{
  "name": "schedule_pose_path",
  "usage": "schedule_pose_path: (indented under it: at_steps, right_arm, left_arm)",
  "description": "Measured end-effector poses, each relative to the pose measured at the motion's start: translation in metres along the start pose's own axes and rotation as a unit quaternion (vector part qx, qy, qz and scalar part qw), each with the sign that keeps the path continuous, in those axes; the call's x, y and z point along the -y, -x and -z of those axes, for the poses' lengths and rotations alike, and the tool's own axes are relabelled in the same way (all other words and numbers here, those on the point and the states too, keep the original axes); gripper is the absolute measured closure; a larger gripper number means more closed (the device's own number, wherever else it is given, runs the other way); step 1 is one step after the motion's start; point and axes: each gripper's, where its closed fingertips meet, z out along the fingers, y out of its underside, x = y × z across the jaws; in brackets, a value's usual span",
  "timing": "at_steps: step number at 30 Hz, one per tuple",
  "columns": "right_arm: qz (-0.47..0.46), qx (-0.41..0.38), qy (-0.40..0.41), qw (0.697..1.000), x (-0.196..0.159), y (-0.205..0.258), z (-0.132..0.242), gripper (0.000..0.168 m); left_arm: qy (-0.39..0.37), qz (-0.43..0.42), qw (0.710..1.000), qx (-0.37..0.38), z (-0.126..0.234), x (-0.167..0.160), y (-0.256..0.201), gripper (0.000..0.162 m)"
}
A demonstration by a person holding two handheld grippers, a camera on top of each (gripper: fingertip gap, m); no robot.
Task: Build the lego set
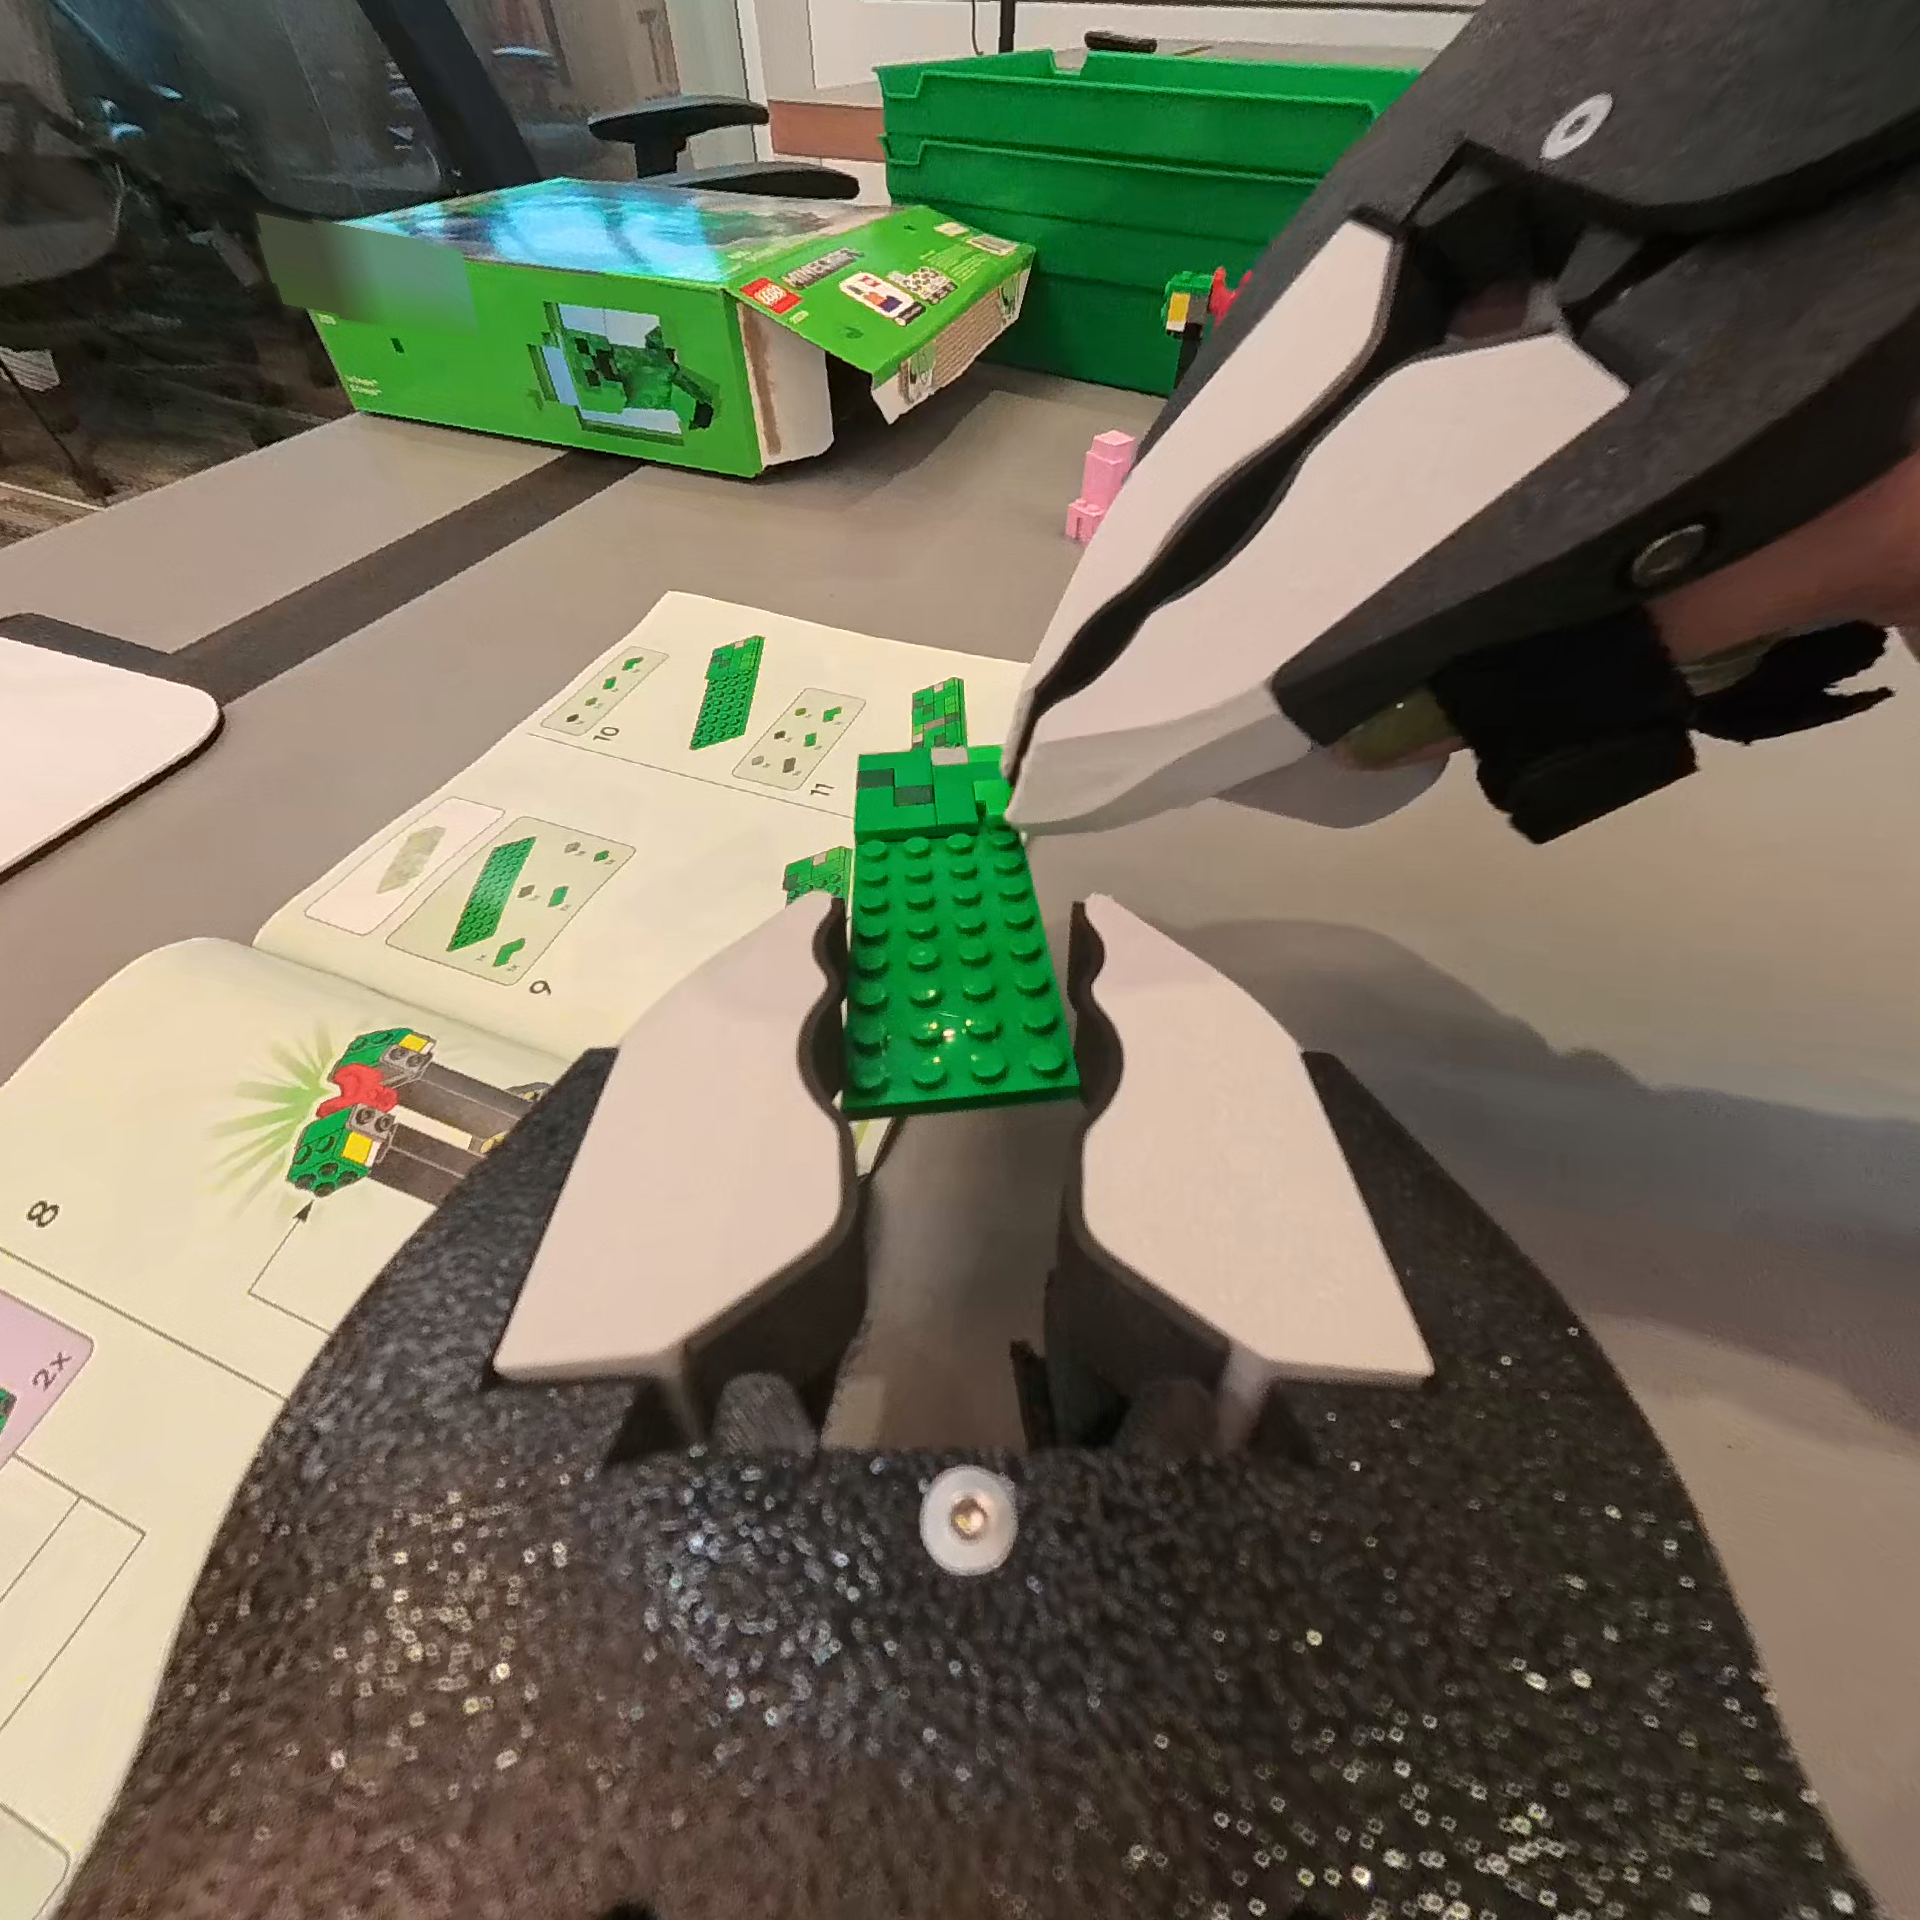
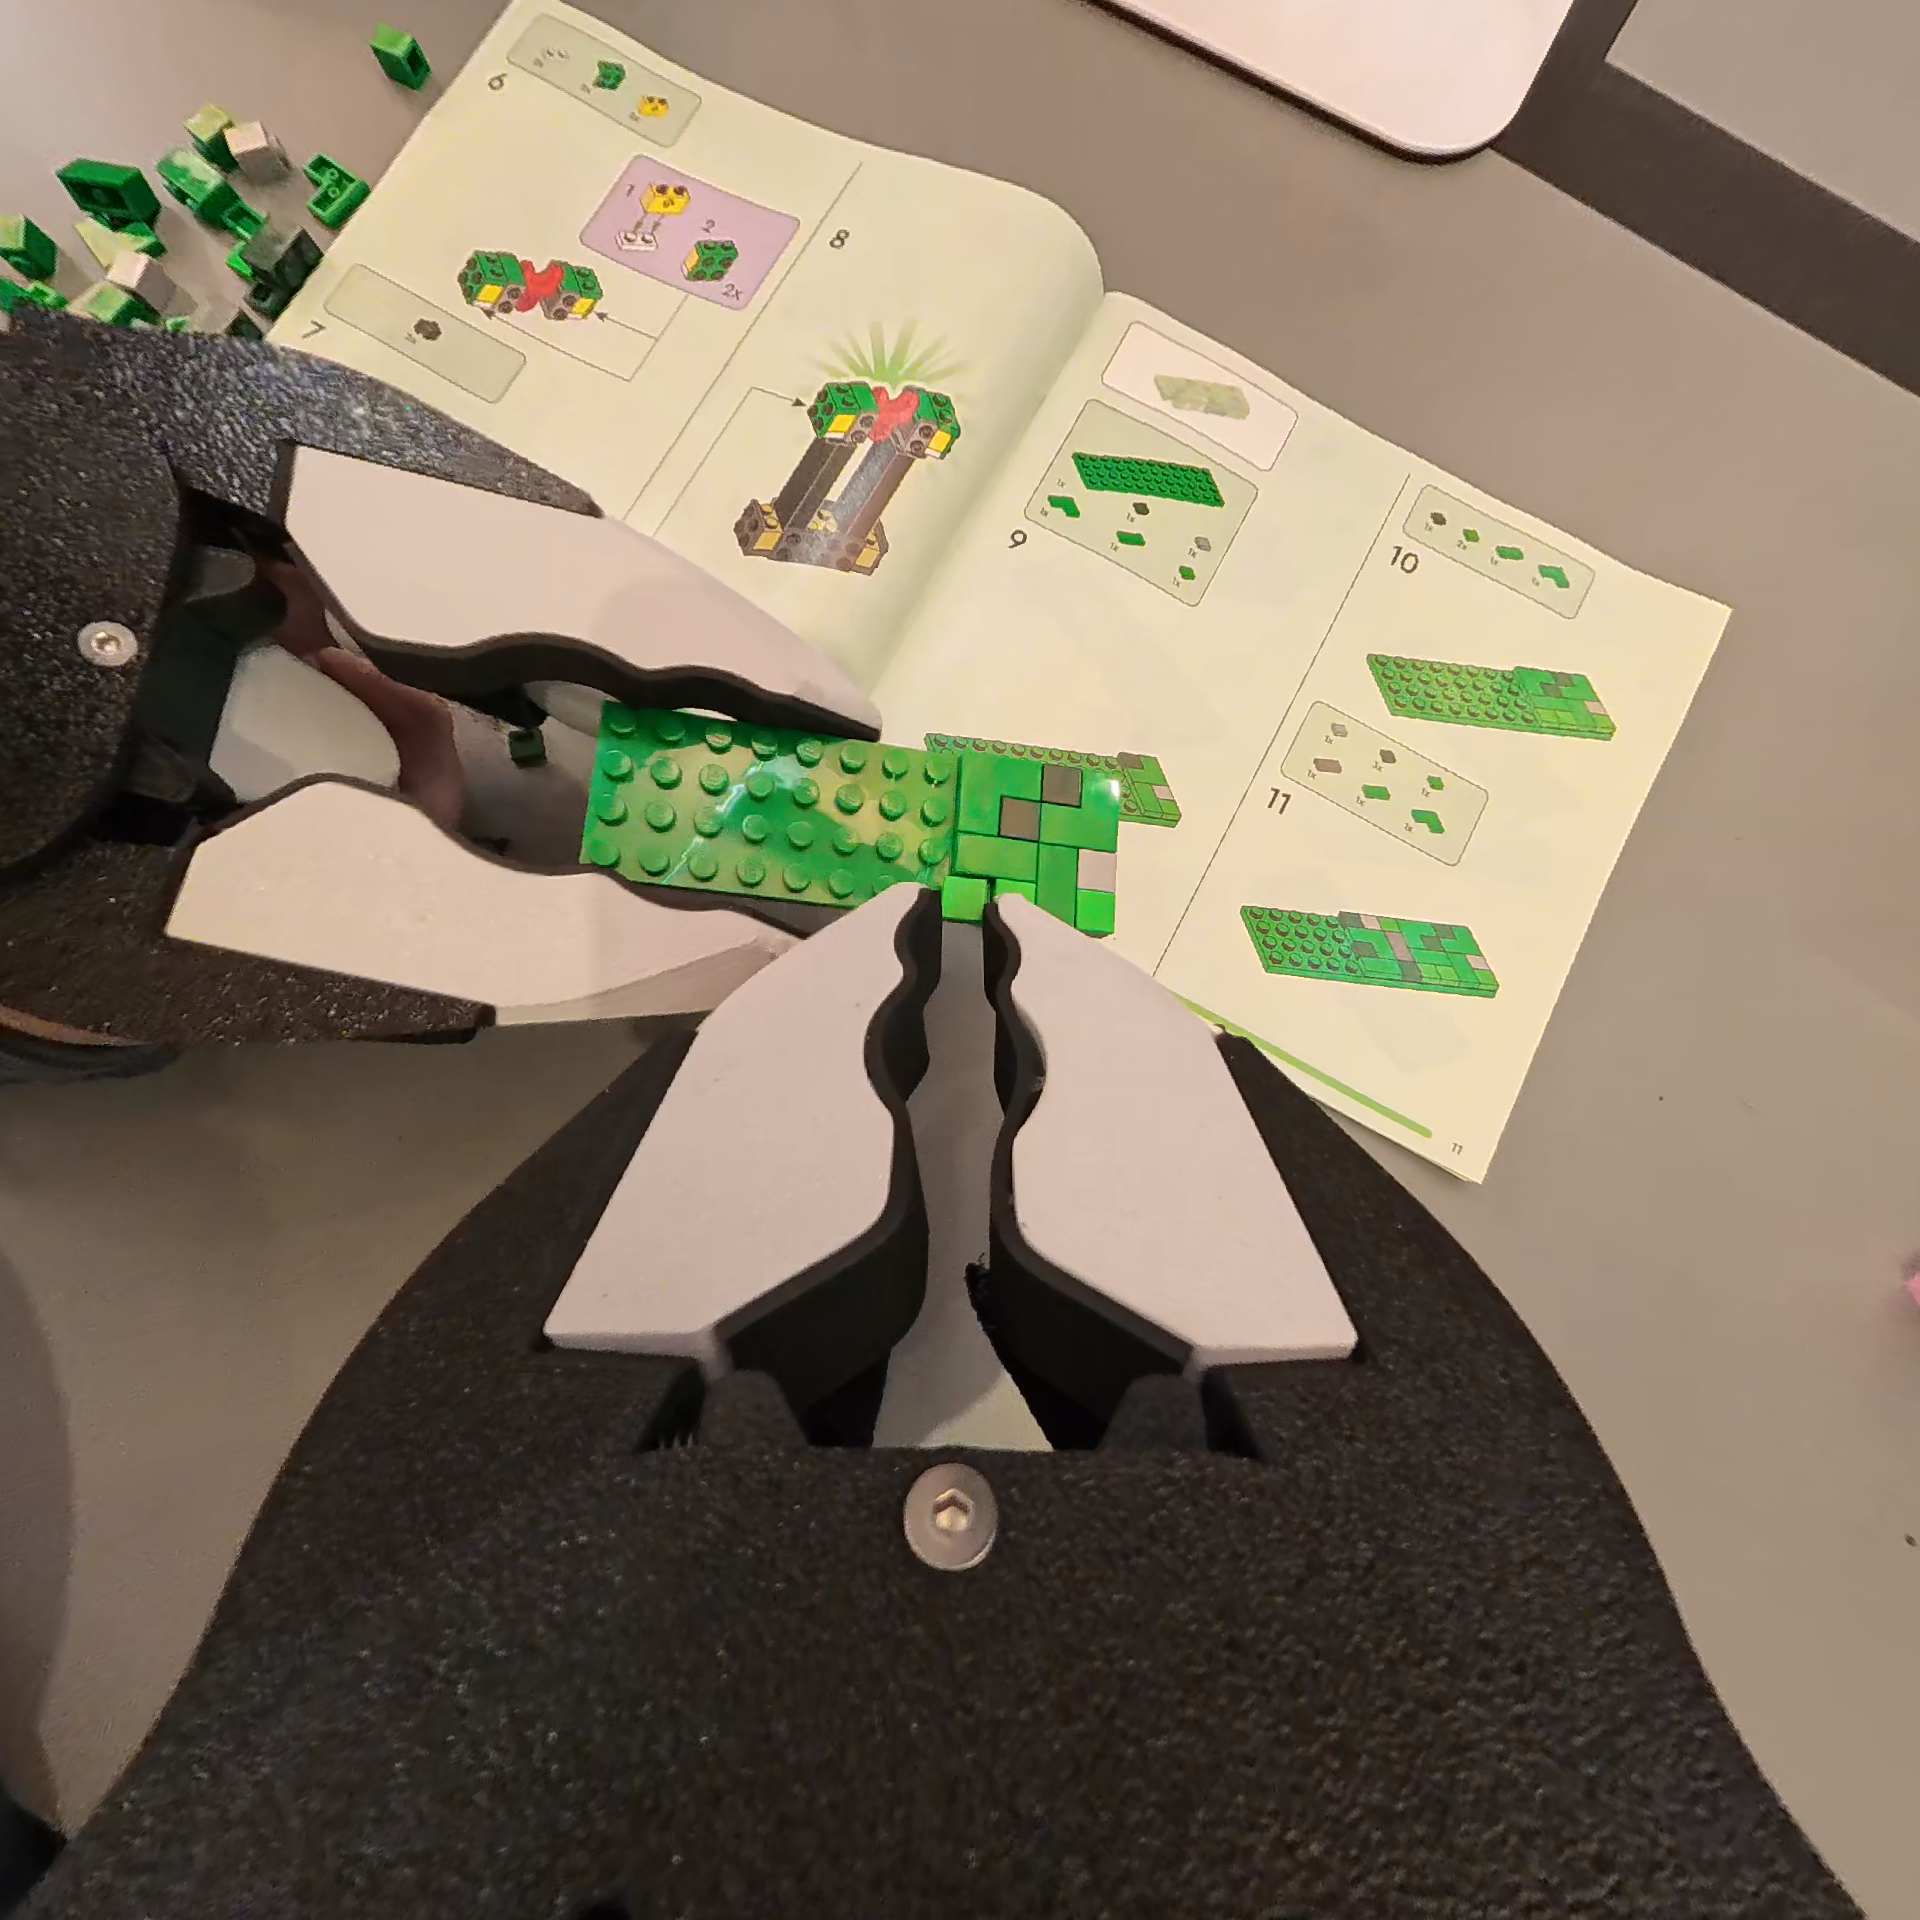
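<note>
Green plate [image 1: 961, 987] clamped by its long edges in left gripper [image 1: 951, 1023], above the open booklet [image 2: 1351, 727]. Right gripper [image 2: 961, 914] nearly closed, pinching a small tile [image 2: 964, 896]. Probably stiff, light, glossy; edge grip safest.

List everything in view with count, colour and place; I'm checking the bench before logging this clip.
green plate: one, green, tiles covering its far end, held above the table
instruction booklet: one, pale green pages, open under the plate
loose bricks: a pile, green and grey, beside the booklet
set box: one, green, opened, far table edge
bins: stacked, green, behind the box
pink figure: one, pink, near the bins
left gripper: jaws clamp the plate's sides
right gripper: jaws nearly closed at the tiled edge
</note>
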Motion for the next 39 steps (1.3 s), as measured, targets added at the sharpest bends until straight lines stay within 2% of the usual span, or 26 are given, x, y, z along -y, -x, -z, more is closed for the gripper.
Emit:
schedule_pose_path:
  at_steps: [6,11,15,21,22,23,25,29,37,39]
  right_arm:
    - [-0.006,-0.010,-0.027,1.000,-0.009,-0.001,0.022,0.161]
    - [-0.010,-0.026,-0.050,0.998,-0.040,-0.009,0.046,0.161]
    - [-0.015,-0.008,-0.064,0.998,-0.068,-0.005,0.047,0.162]
    - [-0.008,-0.002,-0.070,0.998,-0.093,-0.003,0.042,0.162]
    - [-0.011,0.001,-0.071,0.997,-0.096,-0.003,0.041,0.162]
    - [-0.013,0.003,-0.069,0.998,-0.099,-0.002,0.041,0.162]
    - [-0.017,0.007,-0.071,0.997,-0.102,0.000,0.040,0.162]
    - [-0.028,0.005,-0.065,0.997,-0.105,0.008,0.036,0.162]
    - [-0.049,-0.047,-0.039,0.997,-0.105,0.020,0.022,0.162]
    - [-0.048,-0.064,-0.029,0.996,-0.107,0.019,0.019,0.162]
  left_arm:
    - [0.018,0.006,0.999,-0.044,-0.002,-0.004,-0.020,0.122]
    - [0.067,-0.041,0.994,-0.080,-0.008,-0.016,-0.060,0.122]
    - [0.096,-0.071,0.990,-0.072,-0.015,-0.021,-0.075,0.122]
    - [0.166,-0.056,0.982,-0.072,-0.019,-0.044,-0.092,0.121]
    - [0.173,-0.052,0.981,-0.073,-0.018,-0.047,-0.094,0.119]
    - [0.187,-0.048,0.979,-0.072,-0.017,-0.051,-0.096,0.104]
    - [0.215,-0.044,0.973,-0.076,-0.012,-0.060,-0.097,0.088]
    - [0.230,-0.040,0.970,-0.074,-0.003,-0.063,-0.092,0.078]
    - [0.226,-0.055,0.964,-0.131,0.004,-0.063,-0.093,0.087]
    - [0.227,-0.038,0.960,-0.159,0.007,-0.062,-0.102,0.099]
